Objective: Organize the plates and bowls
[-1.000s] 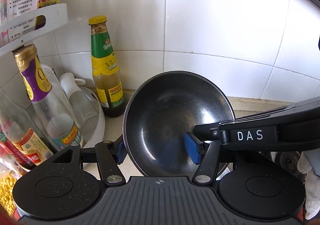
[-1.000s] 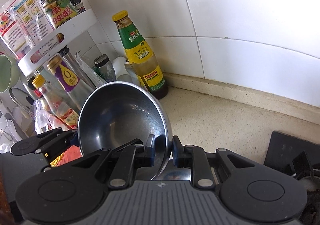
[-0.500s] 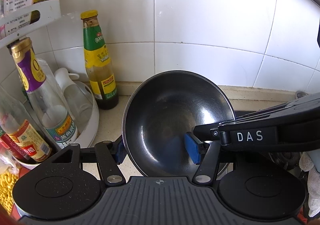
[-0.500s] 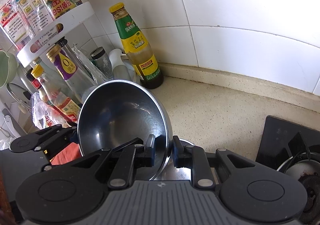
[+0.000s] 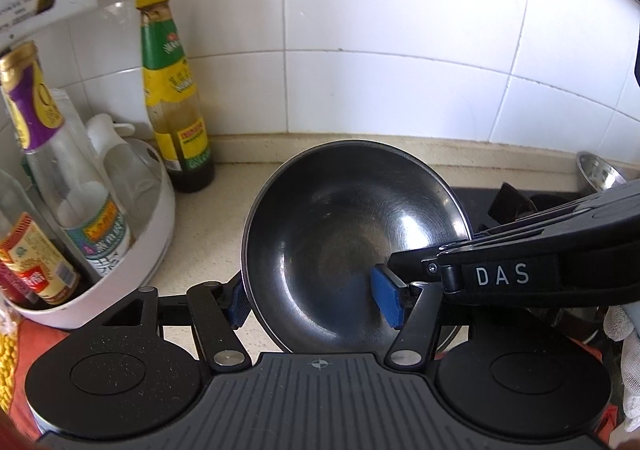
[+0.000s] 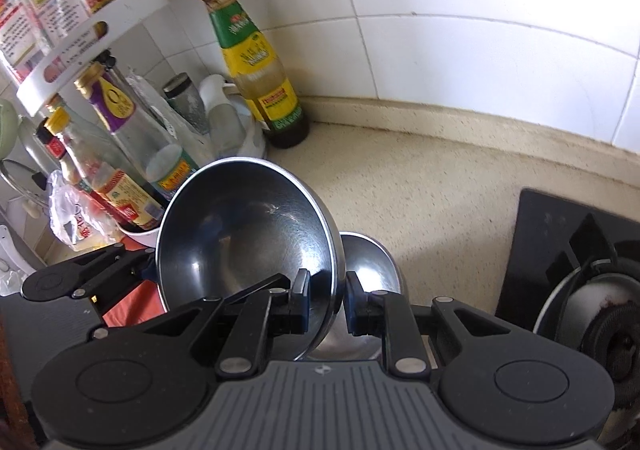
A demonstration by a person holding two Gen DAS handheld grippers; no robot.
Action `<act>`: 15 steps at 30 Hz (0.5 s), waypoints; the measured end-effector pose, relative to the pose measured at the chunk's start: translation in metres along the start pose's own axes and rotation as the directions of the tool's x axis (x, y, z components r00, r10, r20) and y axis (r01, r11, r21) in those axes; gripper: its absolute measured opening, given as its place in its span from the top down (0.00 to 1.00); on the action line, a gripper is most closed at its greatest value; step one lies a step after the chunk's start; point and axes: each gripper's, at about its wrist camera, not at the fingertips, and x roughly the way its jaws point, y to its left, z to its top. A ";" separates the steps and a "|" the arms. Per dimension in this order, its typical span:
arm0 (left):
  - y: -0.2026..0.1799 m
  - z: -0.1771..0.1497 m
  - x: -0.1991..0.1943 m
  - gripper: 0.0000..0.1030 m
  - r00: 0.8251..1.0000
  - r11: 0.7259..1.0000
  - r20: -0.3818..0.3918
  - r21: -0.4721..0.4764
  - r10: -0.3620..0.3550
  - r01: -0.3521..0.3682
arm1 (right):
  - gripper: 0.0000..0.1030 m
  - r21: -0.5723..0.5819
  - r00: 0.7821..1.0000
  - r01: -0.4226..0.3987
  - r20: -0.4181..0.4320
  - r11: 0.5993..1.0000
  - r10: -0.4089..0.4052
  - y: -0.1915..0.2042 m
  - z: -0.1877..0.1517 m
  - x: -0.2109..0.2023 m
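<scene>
A steel bowl (image 5: 344,242) is held tilted on its edge above the counter, its hollow facing the cameras. My right gripper (image 6: 327,300) is shut on the bowl's right rim; it shows in the left wrist view as the black arm marked DAS (image 5: 500,274). My left gripper (image 5: 312,298) straddles the bowl with its jaws wide: one blue pad (image 5: 390,302) is inside the hollow, the other behind the left rim. In the right wrist view the bowl (image 6: 248,238) hangs over a second steel bowl (image 6: 368,270) standing on the counter.
A white two-tier rack (image 5: 132,218) of sauce bottles stands at the left, with a green-labelled bottle (image 5: 176,98) beside it by the tiled wall. A black gas hob (image 6: 568,246) is at the right. Beige counter (image 6: 420,186) lies between.
Both grippers and the held bowl have moved down and back from the wall. The second bowl and the hob have come into view under and right of the held bowl.
</scene>
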 end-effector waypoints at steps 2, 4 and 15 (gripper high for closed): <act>0.001 -0.001 0.004 0.35 1.000 1.000 -0.018 0.010 -0.012 0.012 | 0.80 0.014 1.000 0.009 -0.006 1.000 -0.009 -0.001 -0.003 0.003; 0.002 -0.003 0.008 0.35 0.999 1.000 -0.023 0.018 -0.024 0.024 | 0.80 0.014 1.000 0.021 -0.009 1.000 -0.021 -0.001 -0.004 0.005; 0.006 -0.009 0.018 0.36 0.996 0.996 -0.060 0.054 -0.071 0.074 | 0.80 0.062 0.997 0.070 -0.024 0.996 -0.069 -0.002 -0.012 0.013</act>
